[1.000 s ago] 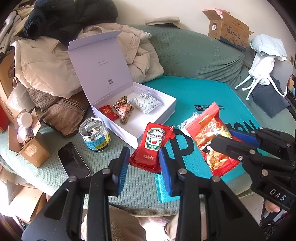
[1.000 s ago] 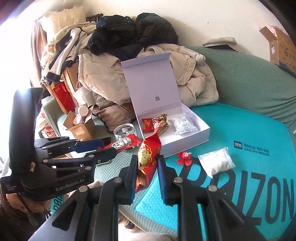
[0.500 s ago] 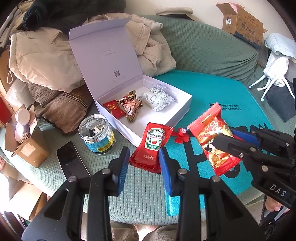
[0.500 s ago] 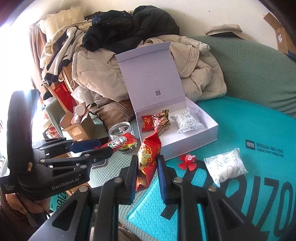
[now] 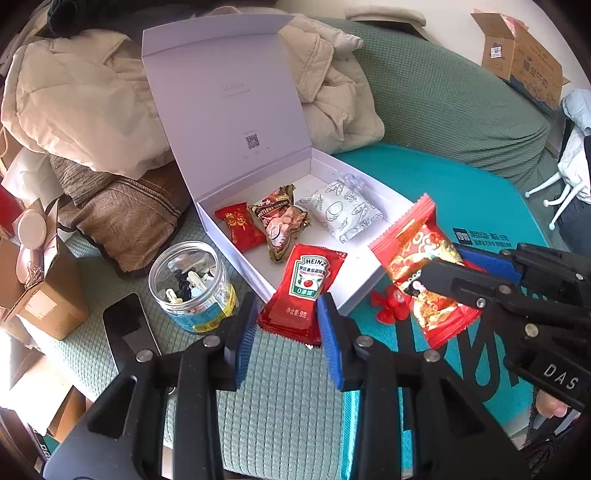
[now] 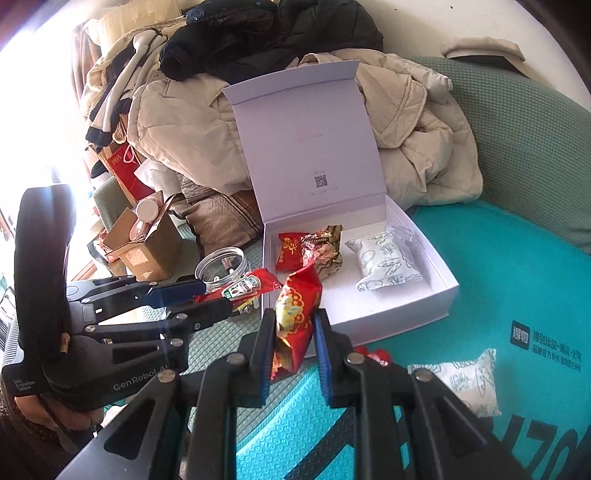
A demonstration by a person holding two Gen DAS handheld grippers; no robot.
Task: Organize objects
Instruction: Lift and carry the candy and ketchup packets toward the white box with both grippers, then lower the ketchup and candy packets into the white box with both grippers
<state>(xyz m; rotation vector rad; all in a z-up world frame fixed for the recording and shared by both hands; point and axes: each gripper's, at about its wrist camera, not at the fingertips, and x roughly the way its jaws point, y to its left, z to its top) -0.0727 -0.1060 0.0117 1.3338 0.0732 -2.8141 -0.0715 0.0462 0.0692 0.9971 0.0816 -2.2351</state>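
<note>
Ketchup packet (image 5: 303,291) and snack bag (image 6: 295,317) sit clamped between jaws.

i'm looking at a lived-in home, a living room by the look of it. there's a green-covered sofa (image 5: 461,107) curving round the back, with beige padded coats (image 6: 192,122) and a dark jacket (image 6: 273,33) heaped on it. cardboard boxes (image 5: 524,62) sit about, a phone (image 5: 127,332) lies on the cushion, a red gift bag (image 6: 125,173) leans by the pile, and sunlight pours in from the side.
</note>
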